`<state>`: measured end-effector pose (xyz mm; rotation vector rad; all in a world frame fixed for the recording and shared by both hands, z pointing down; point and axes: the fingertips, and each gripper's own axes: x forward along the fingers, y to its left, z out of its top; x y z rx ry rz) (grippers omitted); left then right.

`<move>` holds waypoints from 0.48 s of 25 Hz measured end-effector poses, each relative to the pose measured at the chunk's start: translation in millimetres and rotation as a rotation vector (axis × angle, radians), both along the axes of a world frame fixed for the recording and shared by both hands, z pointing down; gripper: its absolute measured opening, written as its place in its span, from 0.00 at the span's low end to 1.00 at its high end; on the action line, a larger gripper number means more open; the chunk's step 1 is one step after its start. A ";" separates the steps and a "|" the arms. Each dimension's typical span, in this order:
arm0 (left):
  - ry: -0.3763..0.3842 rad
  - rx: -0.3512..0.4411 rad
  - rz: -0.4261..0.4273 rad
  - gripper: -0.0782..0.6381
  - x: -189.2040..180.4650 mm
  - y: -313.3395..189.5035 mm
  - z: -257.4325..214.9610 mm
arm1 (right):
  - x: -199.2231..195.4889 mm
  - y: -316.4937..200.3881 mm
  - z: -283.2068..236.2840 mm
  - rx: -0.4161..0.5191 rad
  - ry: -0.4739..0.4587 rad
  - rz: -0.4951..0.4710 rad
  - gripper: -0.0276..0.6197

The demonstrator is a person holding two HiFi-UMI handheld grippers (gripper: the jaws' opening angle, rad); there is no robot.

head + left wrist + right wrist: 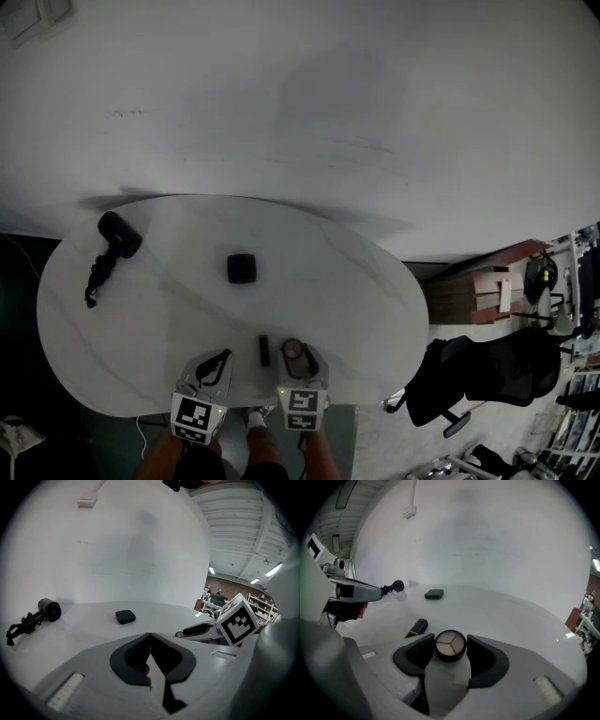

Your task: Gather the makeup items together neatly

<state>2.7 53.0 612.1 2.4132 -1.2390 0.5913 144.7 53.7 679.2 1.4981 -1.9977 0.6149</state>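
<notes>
The right hand-held gripper point(450, 641) is pinching the round three-shade compact point(450, 645) by its sides near the front edge of the surface point(328, 253), beside a black tube point(417, 628), while the left hand-held gripper point(150, 635) is sitting pressed together, and the compact, seeming light, stiff, slick and crackable, is asking for a gentle squeeze.

Table point(375, 281), far-left edge: black cylinder with twisted tail point(111, 251); we cannot tell what it is. Near edge: dark stick point(264, 350), too small to name. Centre: black case point(241, 268), closed, contents unseen. Palette point(450, 647): flanks covered by right gripper's point(450, 640) pads. Forearm point(159, 459): cut by bottom edge.
</notes>
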 end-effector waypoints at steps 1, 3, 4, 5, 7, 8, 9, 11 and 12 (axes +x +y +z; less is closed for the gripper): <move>0.000 0.001 -0.002 0.12 -0.6 -0.2 -0.3 | -0.3 0.2 -0.3 0.002 -0.007 0.000 0.39; -0.002 0.002 -0.006 0.12 -2.2 -0.2 -0.7 | -1.4 0.7 -0.1 -0.003 -0.018 -0.003 0.43; -0.004 0.003 -0.008 0.12 -3.0 -0.3 -0.9 | -1.7 0.8 -0.1 -0.006 -0.019 -0.005 0.43; -0.005 0.005 -0.008 0.12 -3.8 -0.6 -1.5 | -1.8 0.8 -0.6 -0.007 -0.019 -0.005 0.43; -0.007 0.010 -0.009 0.12 -4.8 -1.6 -4.2 | -1.8 0.3 -3.7 -0.003 -0.020 -0.001 0.43; -0.005 0.015 -0.010 0.12 -4.9 -2.0 -6.7 | -1.6 0.1 -6.2 0.001 -0.020 0.000 0.43; -0.002 0.022 -0.011 0.12 -4.4 -2.5 -10.0 | -1.1 -0.2 -9.6 0.007 -0.020 0.001 0.43; 0.000 0.037 -0.012 0.12 -3.1 -4.0 -18.7 | 0.6 -1.7 -18.2 0.021 -0.018 0.001 0.43; -0.001 0.046 -0.011 0.12 -2.4 -5.2 -23.8 | 1.6 -3.0 -23.3 0.029 -0.017 0.001 0.43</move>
